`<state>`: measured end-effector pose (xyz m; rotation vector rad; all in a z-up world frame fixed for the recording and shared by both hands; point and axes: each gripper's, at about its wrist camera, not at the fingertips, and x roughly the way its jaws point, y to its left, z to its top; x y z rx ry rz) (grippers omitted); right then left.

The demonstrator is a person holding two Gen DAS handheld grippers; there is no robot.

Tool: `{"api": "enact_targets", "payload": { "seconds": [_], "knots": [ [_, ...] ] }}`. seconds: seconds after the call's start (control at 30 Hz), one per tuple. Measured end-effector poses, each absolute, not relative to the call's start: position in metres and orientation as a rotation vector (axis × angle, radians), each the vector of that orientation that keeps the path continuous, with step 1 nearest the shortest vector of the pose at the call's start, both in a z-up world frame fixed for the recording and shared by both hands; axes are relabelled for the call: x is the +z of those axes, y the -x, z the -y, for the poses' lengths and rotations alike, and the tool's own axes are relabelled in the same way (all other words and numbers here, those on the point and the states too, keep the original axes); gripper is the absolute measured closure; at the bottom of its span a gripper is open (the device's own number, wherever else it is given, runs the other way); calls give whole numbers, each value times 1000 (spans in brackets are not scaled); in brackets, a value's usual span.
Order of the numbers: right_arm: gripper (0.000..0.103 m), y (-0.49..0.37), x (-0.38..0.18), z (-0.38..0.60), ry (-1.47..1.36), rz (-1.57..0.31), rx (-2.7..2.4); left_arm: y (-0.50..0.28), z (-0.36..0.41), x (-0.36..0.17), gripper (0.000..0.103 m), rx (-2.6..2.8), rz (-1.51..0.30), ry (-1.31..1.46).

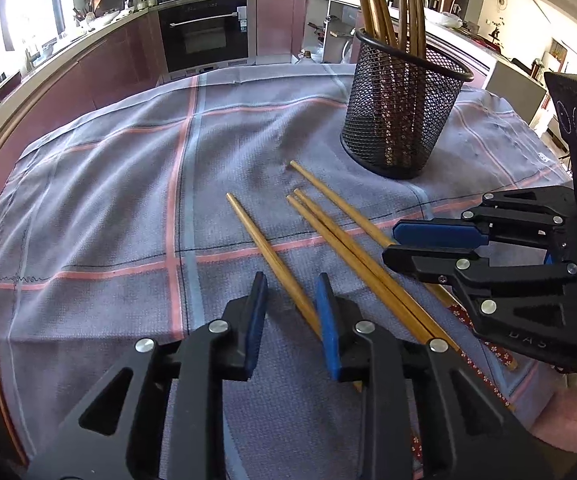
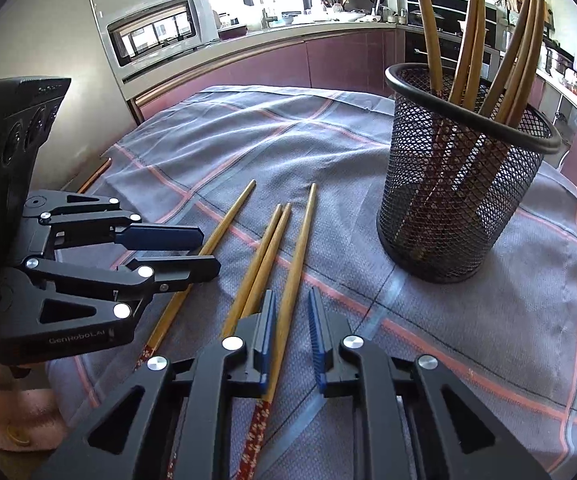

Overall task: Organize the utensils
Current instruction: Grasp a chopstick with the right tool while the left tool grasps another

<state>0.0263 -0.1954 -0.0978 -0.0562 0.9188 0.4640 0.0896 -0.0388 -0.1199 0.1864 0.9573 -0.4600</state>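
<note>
Four chopsticks [image 1: 328, 236] lie loose near the front edge of the bench, whose checked cloth [image 1: 100, 208] is bare on the left. The mesh holder [image 1: 402, 108] with more chopsticks stands behind them. The left tool [image 1: 290, 320] and the right tool [image 2: 292, 340] hover wide above them, holding nothing; only the right view shows the microwave [image 2: 154, 28].

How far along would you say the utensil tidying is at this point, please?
Partly done: several chopsticks already stand in the mesh holder. Nothing is in hand; the left gripper and right gripper are open. Four loose chopsticks lie on the cloth.
</note>
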Motion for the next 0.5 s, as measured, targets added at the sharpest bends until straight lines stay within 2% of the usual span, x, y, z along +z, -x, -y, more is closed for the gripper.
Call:
{"api": "enact_targets", "payload": {
  "seconds": [0.1, 0.2, 0.5],
  "knots": [
    [95, -28, -98, 198, 39, -922, 461, -91, 39, -120, 85, -445, -961, -168],
    [98, -28, -98, 201, 21, -924, 465, -91, 39, -120, 86, -434, -961, -157],
    [98, -21, -90, 215, -38, -899, 493, -90, 31, -119, 95, -410, -967, -100]
  ]
}}
